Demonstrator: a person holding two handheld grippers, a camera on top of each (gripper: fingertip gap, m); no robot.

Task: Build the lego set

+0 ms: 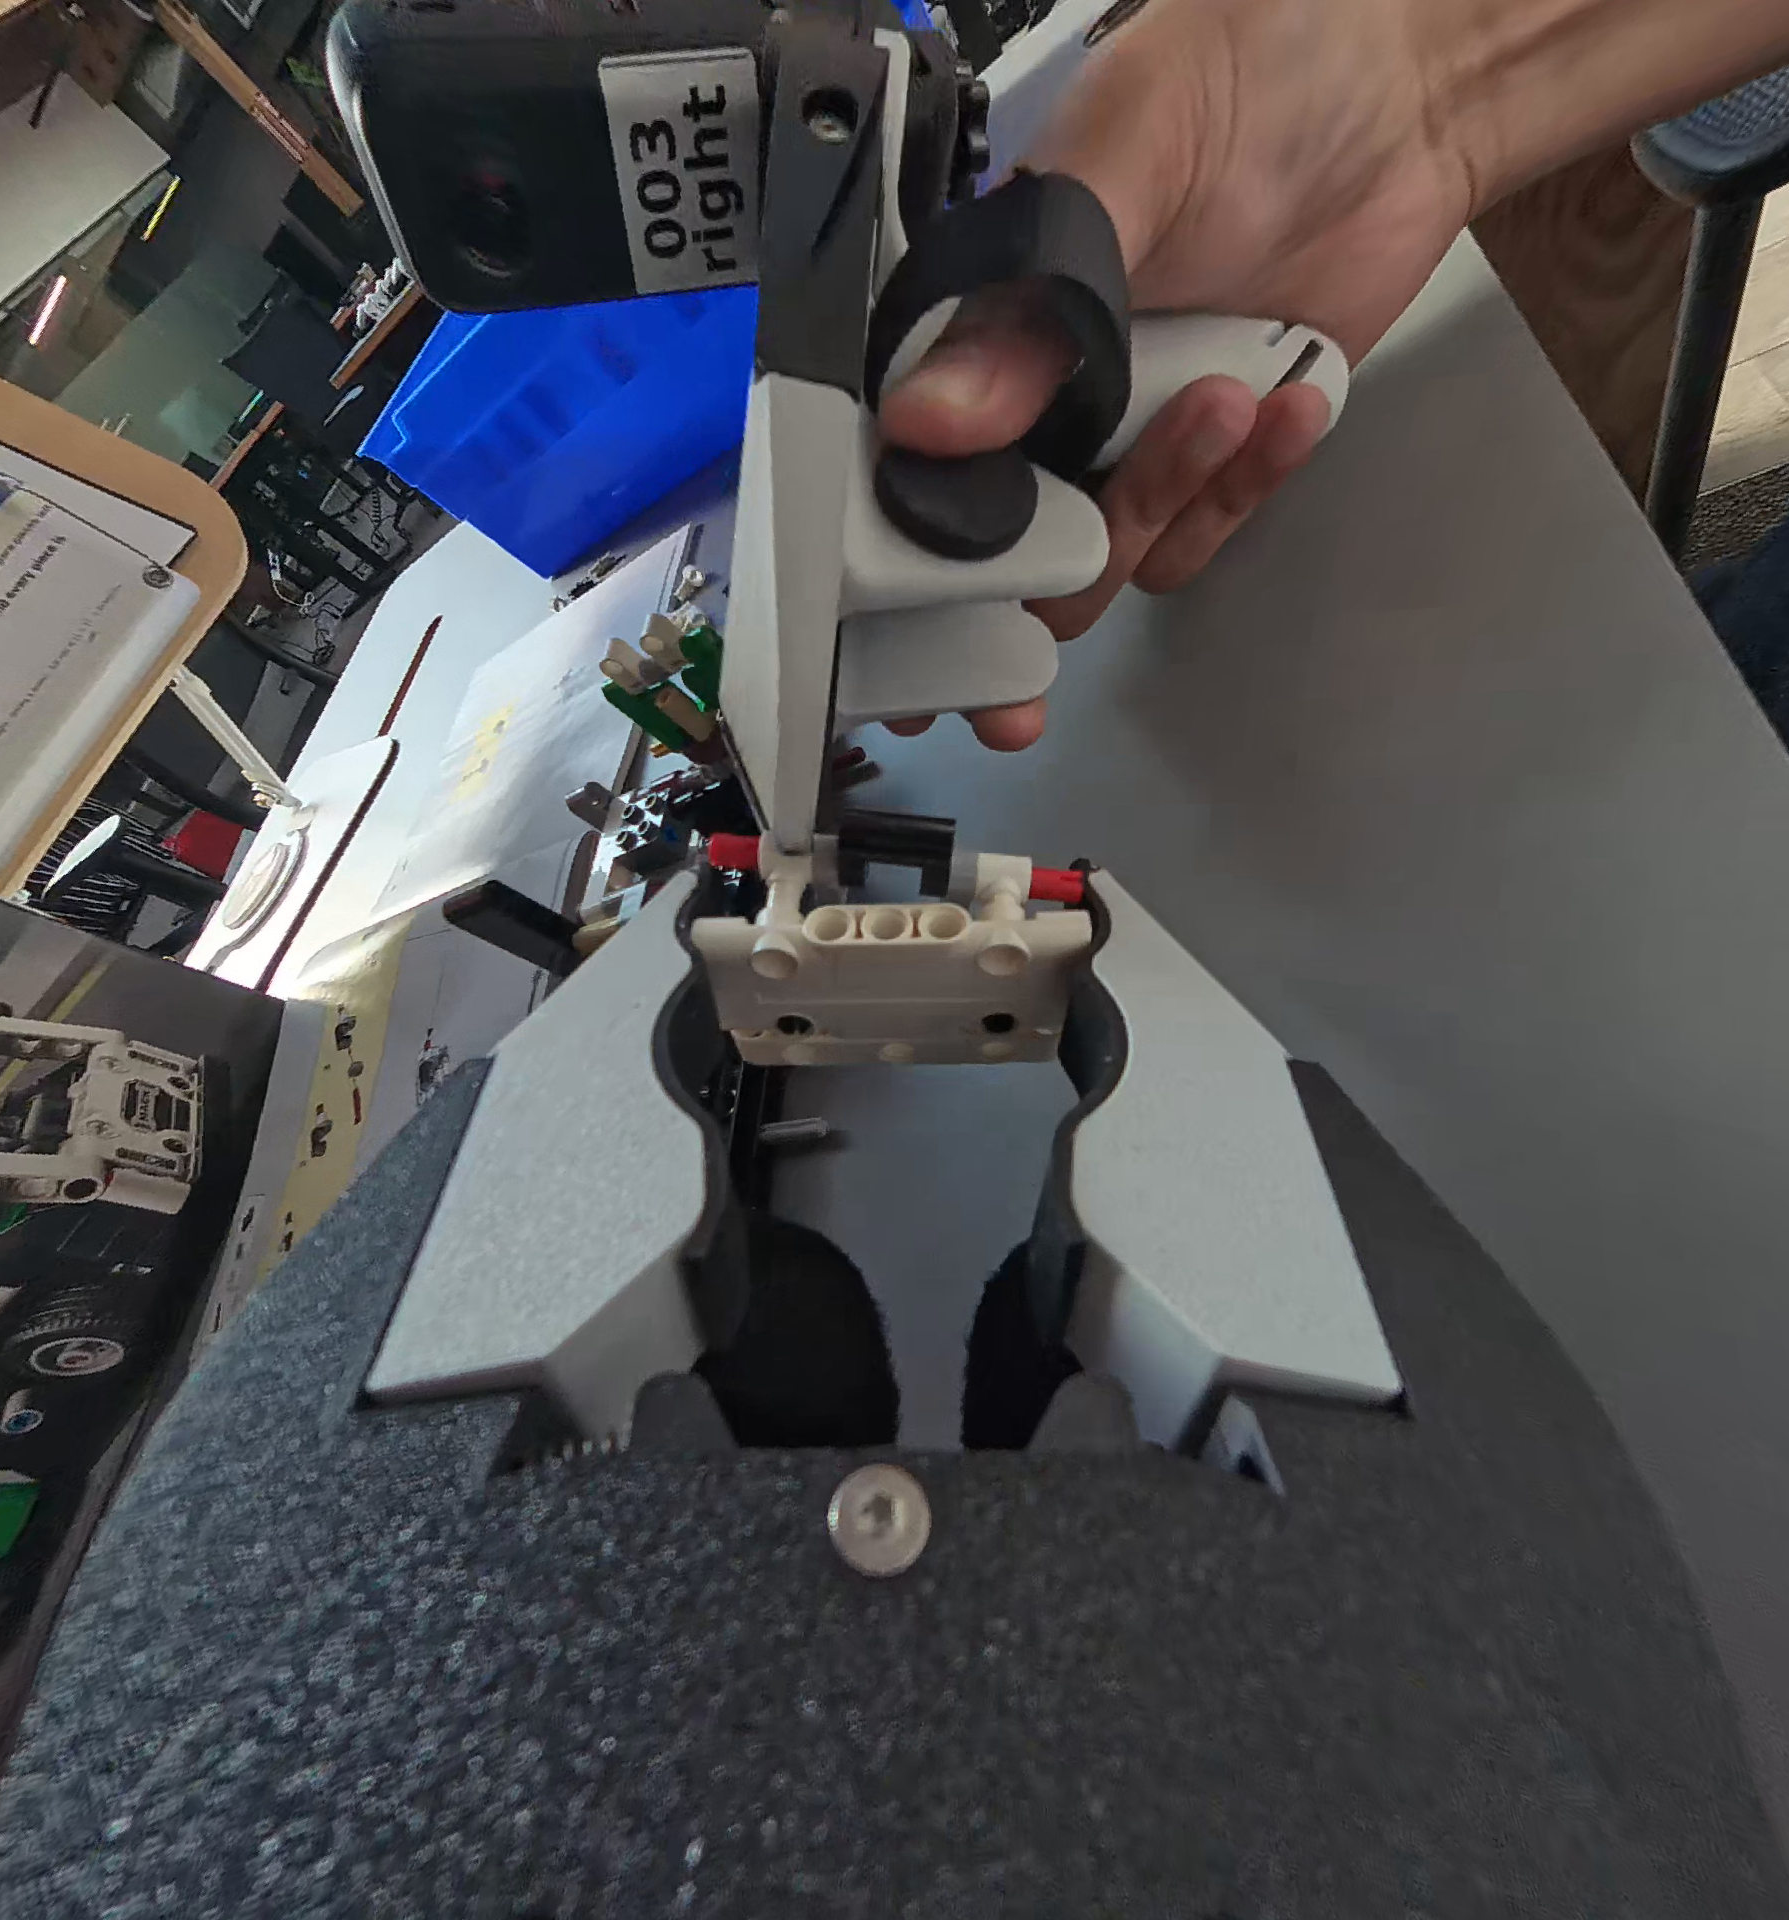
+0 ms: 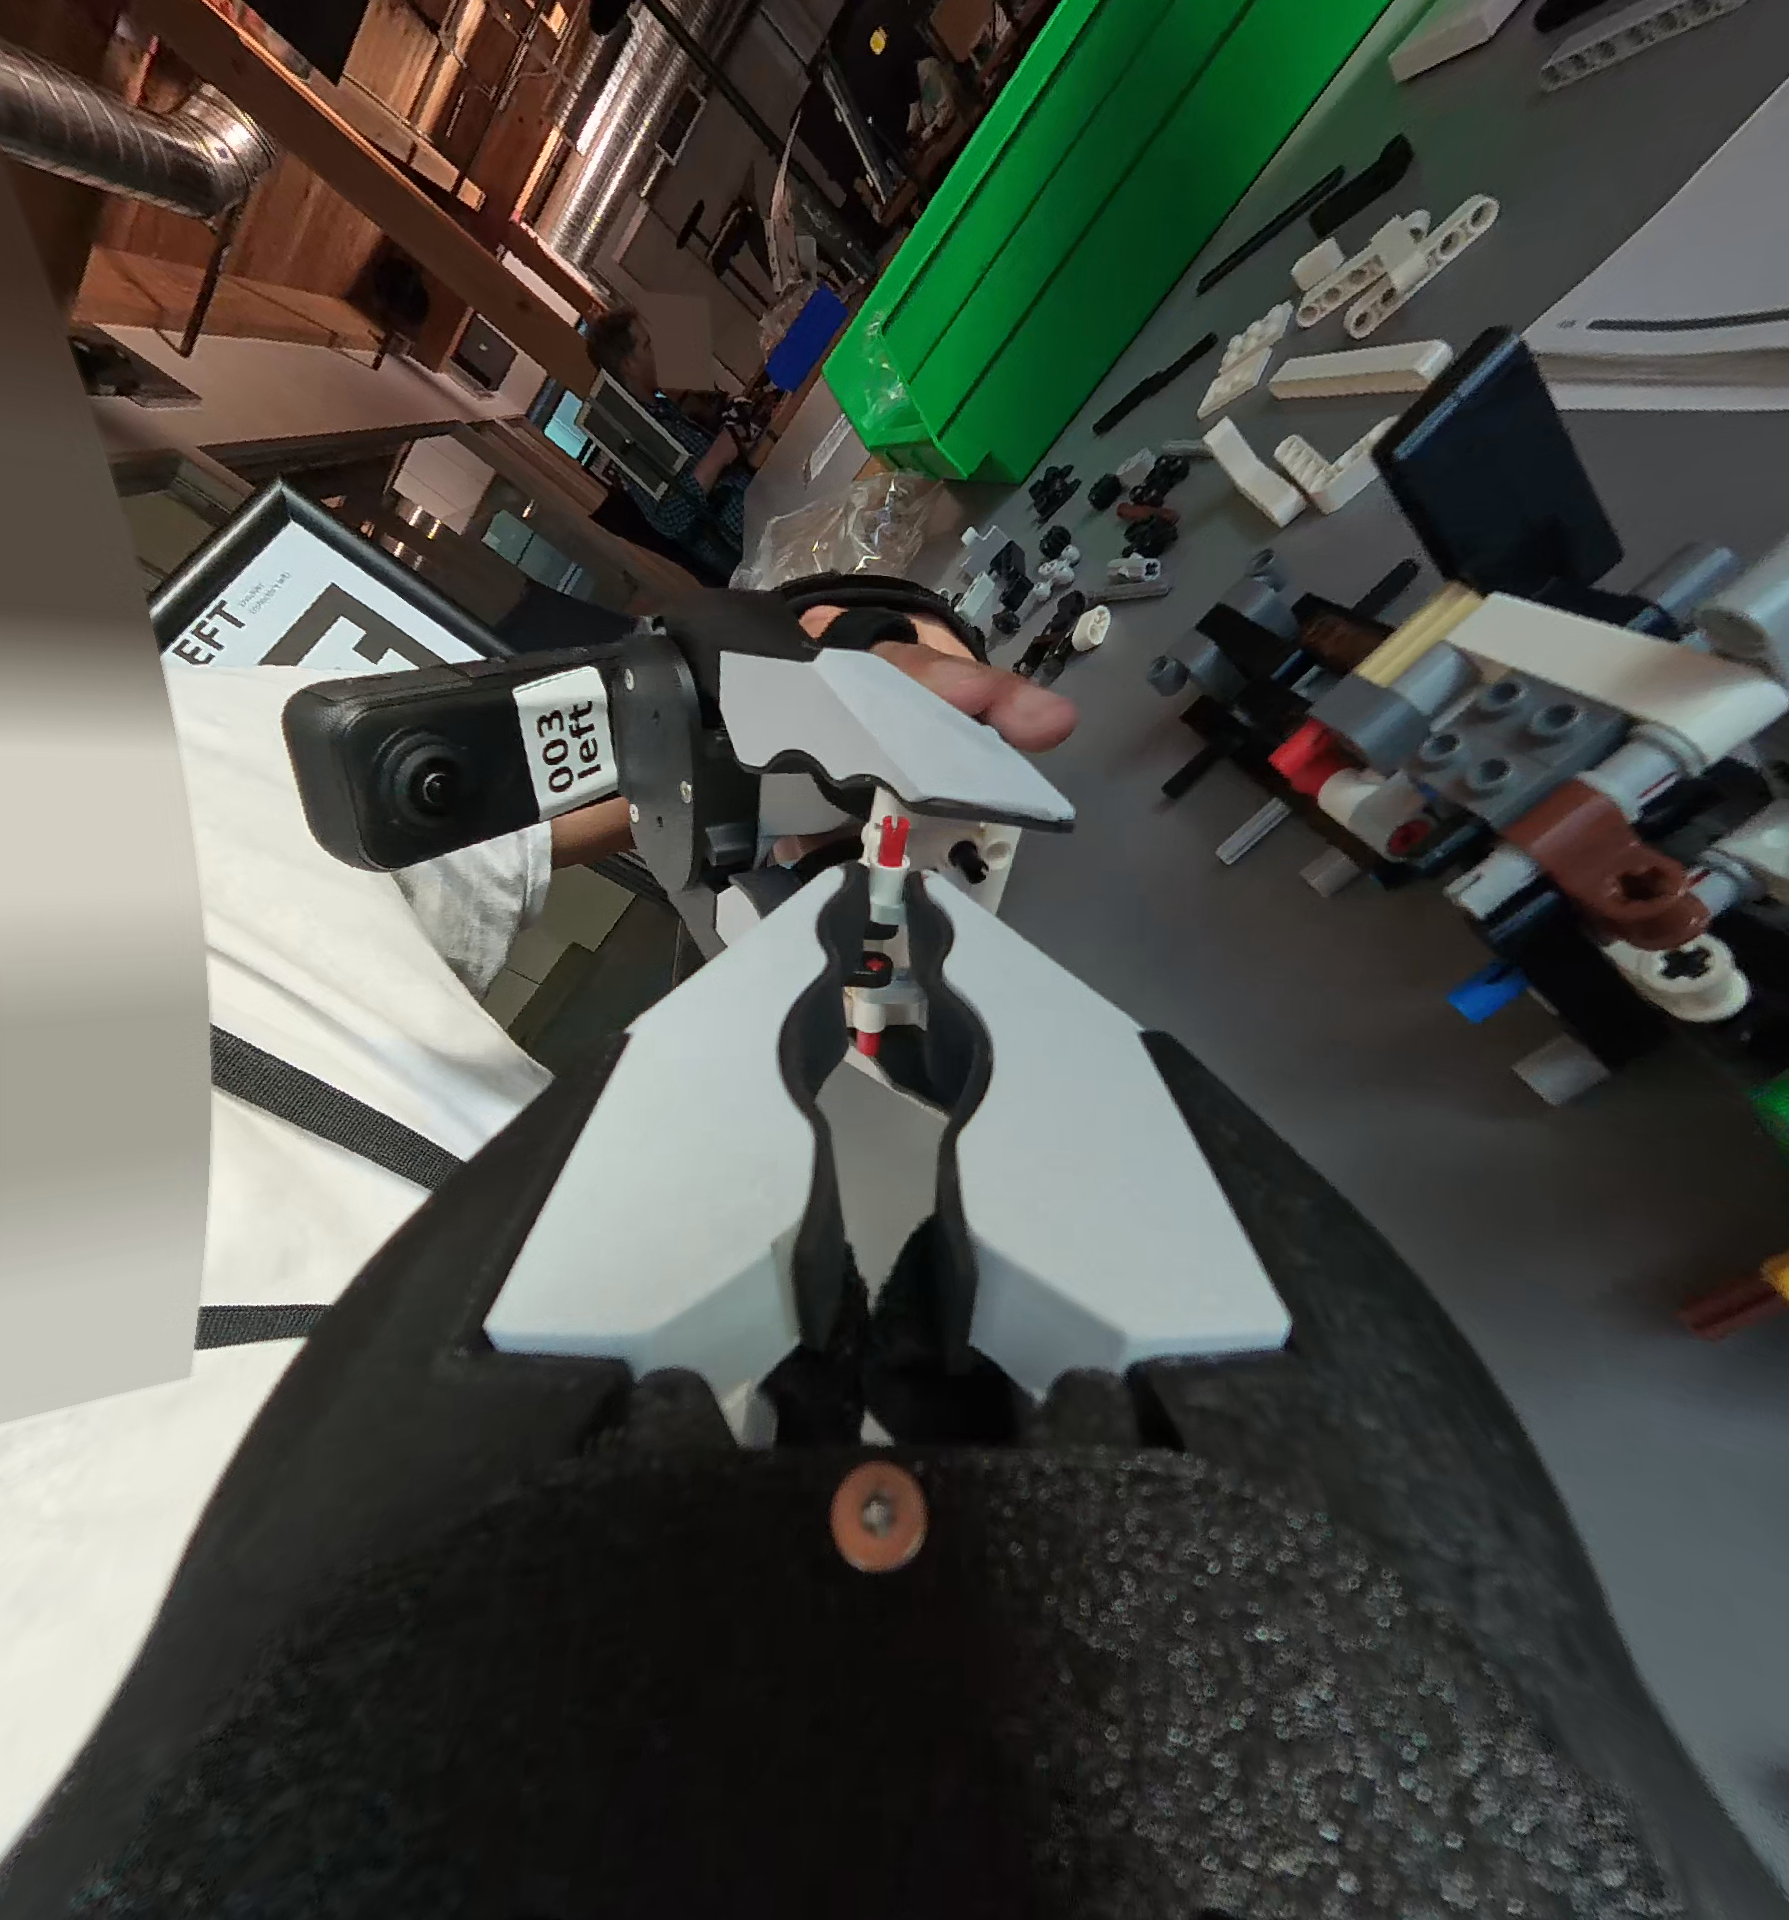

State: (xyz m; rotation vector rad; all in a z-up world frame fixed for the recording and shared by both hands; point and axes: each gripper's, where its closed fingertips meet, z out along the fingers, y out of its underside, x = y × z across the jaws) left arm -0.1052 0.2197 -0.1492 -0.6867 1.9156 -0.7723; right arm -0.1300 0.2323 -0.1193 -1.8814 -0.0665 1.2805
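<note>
At frame centre, the left tool (image 1: 890, 977) clamps a white brick assembly (image 1: 890, 987) above the grey surface (image 1: 1389, 831); the right tool (image 2: 885, 904), nearly together, pinches the white connector (image 2: 885, 894) on its red axle (image 1: 1056, 881), aligning parts.

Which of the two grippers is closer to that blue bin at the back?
Right. The right gripper reaches down just in front of the blue bin; the left gripper, gripping the white brick assembly, sits nearer the camera, farther away.

2 grippers (image 1: 890, 894) (image 2: 885, 904), 1 white brick assembly (image 1: 890, 987), 1 blue bin (image 1: 557, 416), 1 green bin (image 2: 1025, 291).
</note>
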